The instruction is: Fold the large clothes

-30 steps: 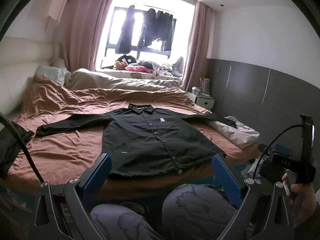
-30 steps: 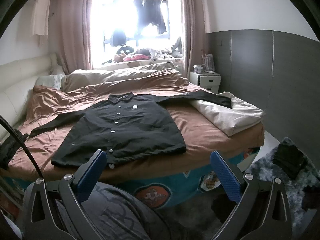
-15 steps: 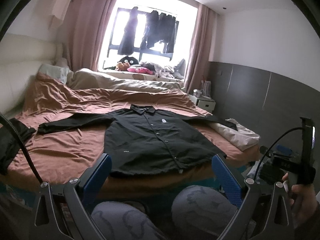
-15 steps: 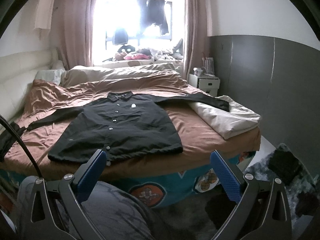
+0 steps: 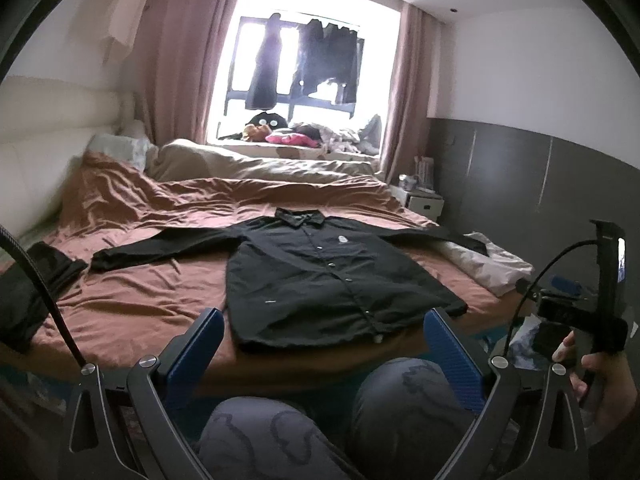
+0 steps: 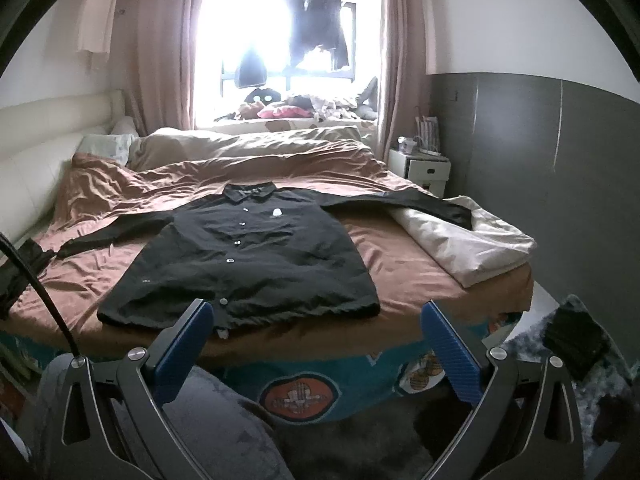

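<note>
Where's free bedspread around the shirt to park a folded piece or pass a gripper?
Bare brown bedspread lies between the black shirt and the white folded duvet, and again under the shirt's left-hand sleeve, toward the bed's near edge. Crowded: dark clothes at the left edge, rumpled bedding by the window.

Black button-up shirt lies flat, front up, sleeves spread, hem at the bed's near edge. Right sleeve end rests on the white folded duvet at the bed's right edge. Right gripper spread wide, empty, short of the hem.
</note>
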Tool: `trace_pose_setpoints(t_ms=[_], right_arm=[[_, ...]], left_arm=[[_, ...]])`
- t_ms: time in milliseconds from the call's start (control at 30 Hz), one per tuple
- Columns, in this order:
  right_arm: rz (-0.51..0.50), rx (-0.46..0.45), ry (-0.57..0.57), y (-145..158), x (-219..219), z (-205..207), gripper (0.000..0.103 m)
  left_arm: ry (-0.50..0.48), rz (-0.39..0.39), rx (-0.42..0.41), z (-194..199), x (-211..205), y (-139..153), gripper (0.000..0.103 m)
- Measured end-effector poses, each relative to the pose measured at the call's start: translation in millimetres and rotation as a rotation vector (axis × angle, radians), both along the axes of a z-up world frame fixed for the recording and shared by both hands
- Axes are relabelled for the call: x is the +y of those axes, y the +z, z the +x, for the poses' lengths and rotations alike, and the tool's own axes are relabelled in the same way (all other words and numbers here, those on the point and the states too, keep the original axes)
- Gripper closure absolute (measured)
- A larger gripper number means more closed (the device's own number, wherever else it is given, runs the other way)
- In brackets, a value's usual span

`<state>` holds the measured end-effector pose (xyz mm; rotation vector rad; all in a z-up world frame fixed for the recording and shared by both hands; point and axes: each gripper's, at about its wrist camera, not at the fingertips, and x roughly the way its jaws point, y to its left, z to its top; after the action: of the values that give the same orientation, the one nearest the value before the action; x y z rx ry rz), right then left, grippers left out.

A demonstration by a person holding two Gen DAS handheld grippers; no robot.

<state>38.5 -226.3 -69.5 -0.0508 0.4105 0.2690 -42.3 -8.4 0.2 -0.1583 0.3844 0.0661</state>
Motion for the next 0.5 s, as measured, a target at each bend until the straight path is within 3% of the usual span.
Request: trace_pose_setpoints(t_ms=[500], right_arm=[[-0.008,0.016,0.075,7,47,54,0.000]], left_arm=[[0.087,-0.017,0.020,40,49,-5,0.002]])
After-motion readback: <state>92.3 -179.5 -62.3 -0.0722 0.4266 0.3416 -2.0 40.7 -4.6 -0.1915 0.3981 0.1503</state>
